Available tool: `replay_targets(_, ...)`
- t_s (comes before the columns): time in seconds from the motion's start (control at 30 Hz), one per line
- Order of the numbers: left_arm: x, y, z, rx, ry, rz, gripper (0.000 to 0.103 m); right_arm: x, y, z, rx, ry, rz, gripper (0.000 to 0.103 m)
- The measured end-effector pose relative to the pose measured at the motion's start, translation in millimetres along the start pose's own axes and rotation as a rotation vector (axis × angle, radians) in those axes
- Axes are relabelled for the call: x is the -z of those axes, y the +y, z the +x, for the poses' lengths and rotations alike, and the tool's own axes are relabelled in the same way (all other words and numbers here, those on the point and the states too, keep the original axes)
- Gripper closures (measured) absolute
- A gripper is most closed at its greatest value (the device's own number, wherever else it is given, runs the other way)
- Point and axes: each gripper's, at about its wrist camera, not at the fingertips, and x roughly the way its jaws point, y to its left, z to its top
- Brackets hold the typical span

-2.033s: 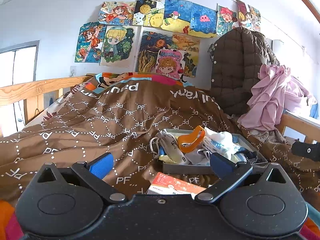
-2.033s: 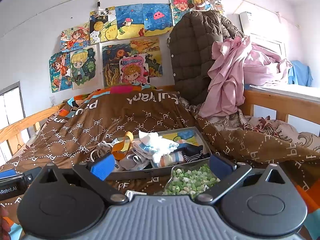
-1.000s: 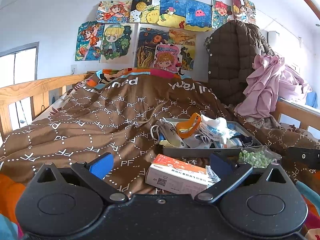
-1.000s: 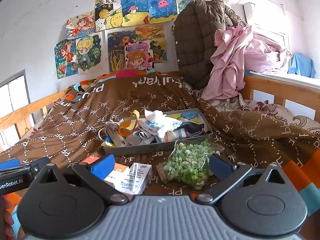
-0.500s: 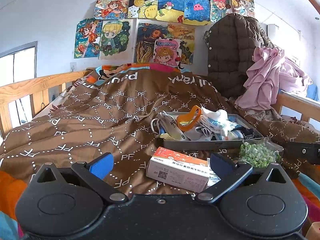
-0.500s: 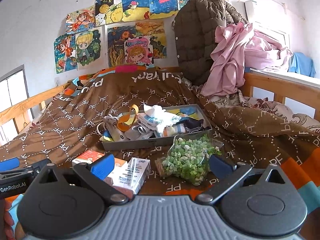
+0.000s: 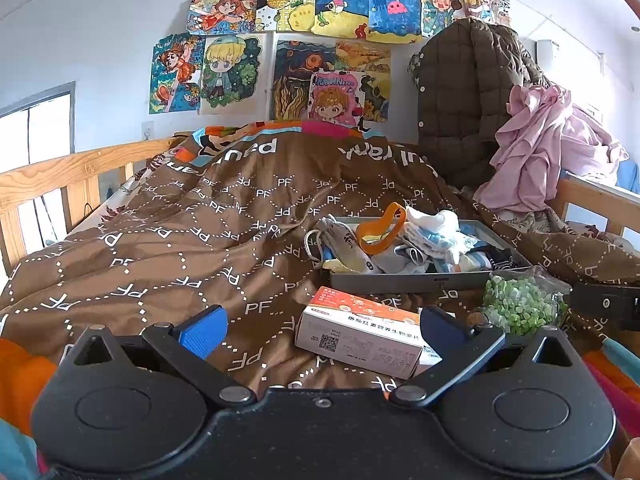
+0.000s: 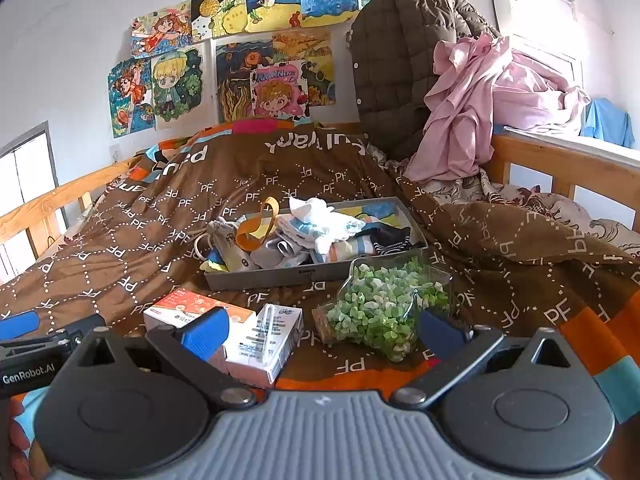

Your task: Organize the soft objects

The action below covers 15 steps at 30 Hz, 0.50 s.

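Note:
A grey tray (image 7: 420,280) (image 8: 280,274) sits on the brown bedspread, piled with socks (image 8: 324,224), a drawstring pouch (image 7: 340,240) and an orange strap (image 7: 378,230) (image 8: 256,228). In front of it lie an orange-and-white box (image 7: 360,328) (image 8: 188,306), a smaller white box (image 8: 264,340) and a clear bag of green bits (image 7: 520,308) (image 8: 384,308). My left gripper (image 7: 320,326) is open just short of the orange box. My right gripper (image 8: 320,330) is open, near the white box and the bag. Neither holds anything.
Wooden bed rails (image 7: 60,176) (image 8: 560,160) run along both sides. A brown quilted coat (image 8: 400,52) and pink clothes (image 8: 480,112) hang at the back right. Drawings (image 7: 320,40) cover the wall. The other gripper shows at the frame edges (image 7: 608,304) (image 8: 36,352).
Both grippers have drawn back from the tray towards the foot of the bed, bringing the boxes and the green bag into view. Both stay open throughout.

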Motion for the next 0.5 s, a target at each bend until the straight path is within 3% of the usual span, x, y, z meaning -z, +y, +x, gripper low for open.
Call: replay_targets(0.5,1.1,-0.1,0.8,-0.001,0.003,0.001,0.001,1.4,0.7,4.6,0.004,0.018,-0.004,0.0)
